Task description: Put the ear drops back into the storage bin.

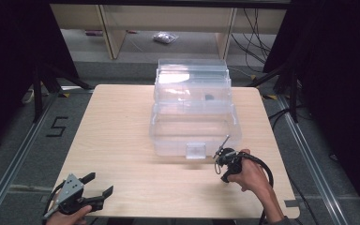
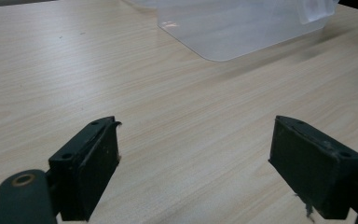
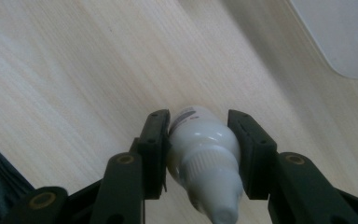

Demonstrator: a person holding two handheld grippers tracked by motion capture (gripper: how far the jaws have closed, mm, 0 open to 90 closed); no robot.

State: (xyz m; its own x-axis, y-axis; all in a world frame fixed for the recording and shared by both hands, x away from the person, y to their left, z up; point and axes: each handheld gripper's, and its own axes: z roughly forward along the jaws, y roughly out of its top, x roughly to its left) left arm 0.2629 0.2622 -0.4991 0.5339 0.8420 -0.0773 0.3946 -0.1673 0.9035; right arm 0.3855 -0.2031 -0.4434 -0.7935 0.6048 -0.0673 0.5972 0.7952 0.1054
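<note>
While the black pads [image 3: 157, 154] of the right gripper [image 3: 200, 154] pressed on either side of a small white bottle [image 3: 204, 154], the jaws stood closed as far as its body allowed, holding it firmly. In the right gripper view the bottle lay lengthwise between the jaws, its ribbed cap and nozzle pointing back toward the camera and its base pointing out past the fingertips toward the wooden table [image 3: 74, 70] below. Its long axis therefore ran along the gripper's own reach, not across it. In the high view that right gripper [image 1: 226, 164] sat just before the near right corner of a clear plastic box [image 1: 192, 117], whose open tub lay straight ahead of the fingertips and close by, so any carry into it looked like a short move forward and up over the front wall. The left gripper [image 1: 98, 185] rested well apart at the near left edge of the table [image 1: 122, 117], its jaws spread wide with nothing between them; in its own view the left gripper [image 2: 193, 161] looked across bare wood toward the box [image 2: 242, 28], farther from it than the right hand [image 1: 251, 176] was
</note>
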